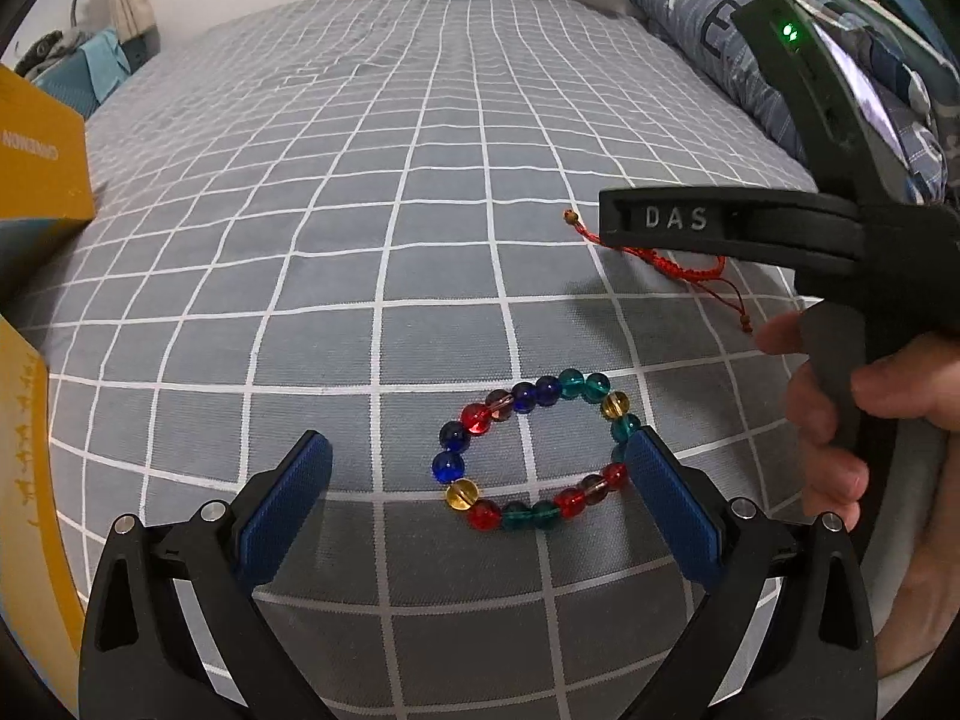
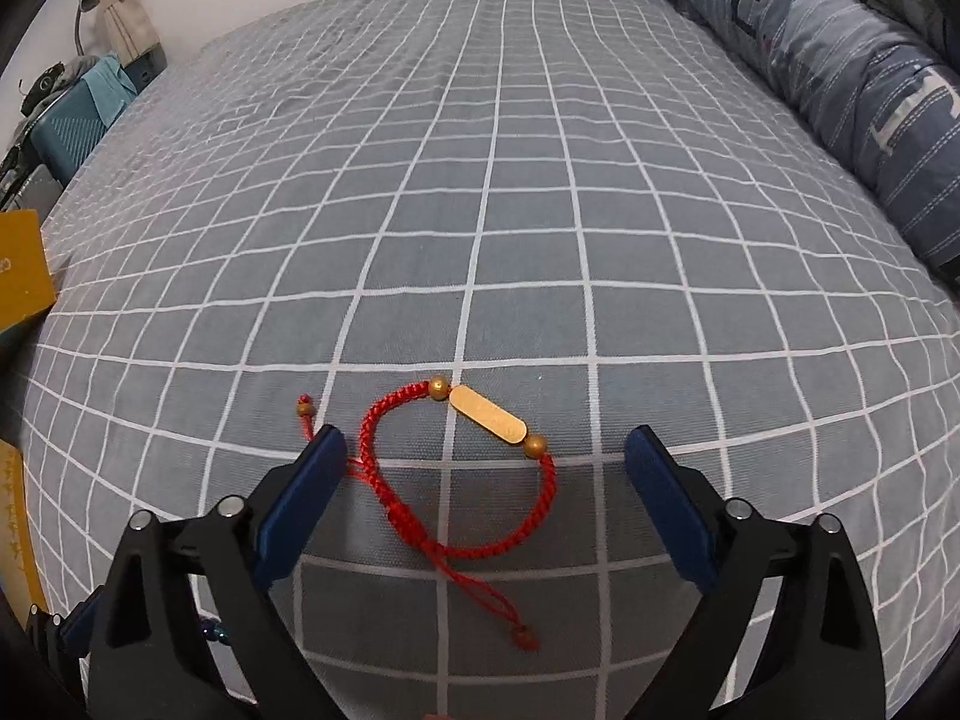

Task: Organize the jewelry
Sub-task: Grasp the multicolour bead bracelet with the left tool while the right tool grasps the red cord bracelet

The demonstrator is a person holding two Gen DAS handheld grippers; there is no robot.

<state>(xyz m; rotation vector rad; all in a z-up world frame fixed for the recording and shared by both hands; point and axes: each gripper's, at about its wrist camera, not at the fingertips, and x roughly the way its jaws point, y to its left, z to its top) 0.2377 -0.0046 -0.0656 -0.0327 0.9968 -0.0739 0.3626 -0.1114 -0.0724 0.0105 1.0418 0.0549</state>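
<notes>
Beaded bracelet [image 1: 534,456] near; right gripper [image 1: 612,222] marked "DAS".

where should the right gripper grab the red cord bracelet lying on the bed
Take the red cord bracelet by its braided cord, on the bare side of the loop away from the gold bar, coming straight down from above. It lies flat on the bedsheet, so only a top approach gets a finger on each side. The right gripper stands open over it already.

Bracelets [image 1: 531,450] [image 2: 459,480] on checked bed [image 1: 360,210]
</notes>
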